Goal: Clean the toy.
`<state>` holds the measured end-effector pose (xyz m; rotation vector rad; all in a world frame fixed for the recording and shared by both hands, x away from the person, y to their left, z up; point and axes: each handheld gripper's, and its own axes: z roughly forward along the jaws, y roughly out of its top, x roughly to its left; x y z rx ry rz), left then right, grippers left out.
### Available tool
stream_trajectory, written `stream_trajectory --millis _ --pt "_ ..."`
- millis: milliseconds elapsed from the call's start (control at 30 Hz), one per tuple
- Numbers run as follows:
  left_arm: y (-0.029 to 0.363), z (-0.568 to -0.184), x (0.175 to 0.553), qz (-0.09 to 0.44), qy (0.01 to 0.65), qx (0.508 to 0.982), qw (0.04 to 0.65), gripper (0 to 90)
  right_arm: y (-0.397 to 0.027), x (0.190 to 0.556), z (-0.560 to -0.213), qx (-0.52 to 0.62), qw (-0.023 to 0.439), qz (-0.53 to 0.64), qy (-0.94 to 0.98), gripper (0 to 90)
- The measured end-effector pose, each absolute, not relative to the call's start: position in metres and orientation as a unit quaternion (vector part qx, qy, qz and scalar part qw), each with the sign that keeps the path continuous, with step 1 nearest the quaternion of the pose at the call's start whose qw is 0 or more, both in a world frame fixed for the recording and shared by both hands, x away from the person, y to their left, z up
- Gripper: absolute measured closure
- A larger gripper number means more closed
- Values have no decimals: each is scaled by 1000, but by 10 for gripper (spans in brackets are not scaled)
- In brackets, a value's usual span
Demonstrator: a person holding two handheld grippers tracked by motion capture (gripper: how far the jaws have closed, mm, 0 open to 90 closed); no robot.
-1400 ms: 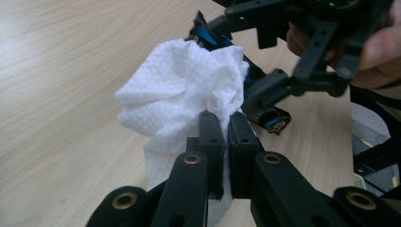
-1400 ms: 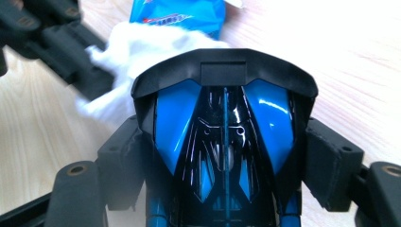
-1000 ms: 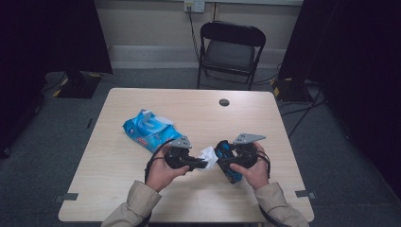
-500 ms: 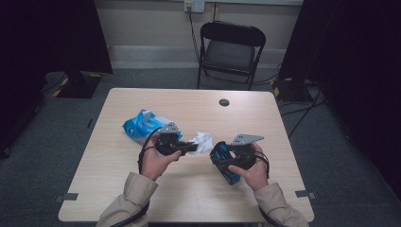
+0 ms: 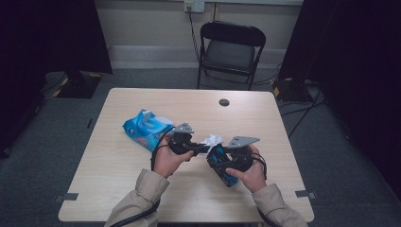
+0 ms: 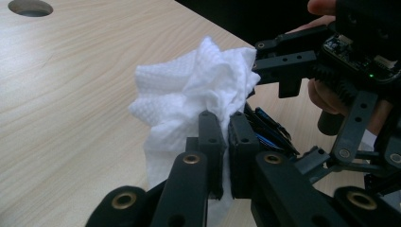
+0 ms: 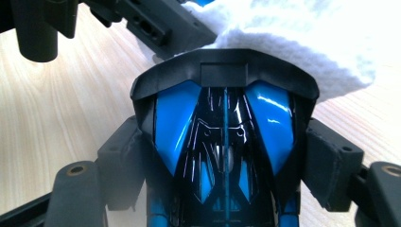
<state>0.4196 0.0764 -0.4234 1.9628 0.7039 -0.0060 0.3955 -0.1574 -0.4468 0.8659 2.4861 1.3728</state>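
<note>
White wipe (image 6: 189,94): clamped between left gripper (image 6: 226,127) jaws, bunched beyond their tips. Blue toy car (image 7: 224,142): gripped across its sides by right gripper (image 7: 227,156) jaws, its far end apparently touching the wipe.

Since a second ago, the left gripper (image 5: 201,148), pinching the crumpled white textured wipe (image 5: 211,141), sits farther from the person and slightly higher. Half a second ago the wipe was out ahead of the glossy blue-and-black toy car (image 5: 222,164); now it lies against the car's upper end. The car, clamped in the right gripper (image 5: 226,162), now stands tilted more steeply.
</note>
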Motion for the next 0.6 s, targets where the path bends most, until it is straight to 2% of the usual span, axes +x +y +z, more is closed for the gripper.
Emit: stream_trajectory --millis 600 --pt "82 -430 403 -25 270 827 493 864 -170 402 -449 318 95 459 824 256"
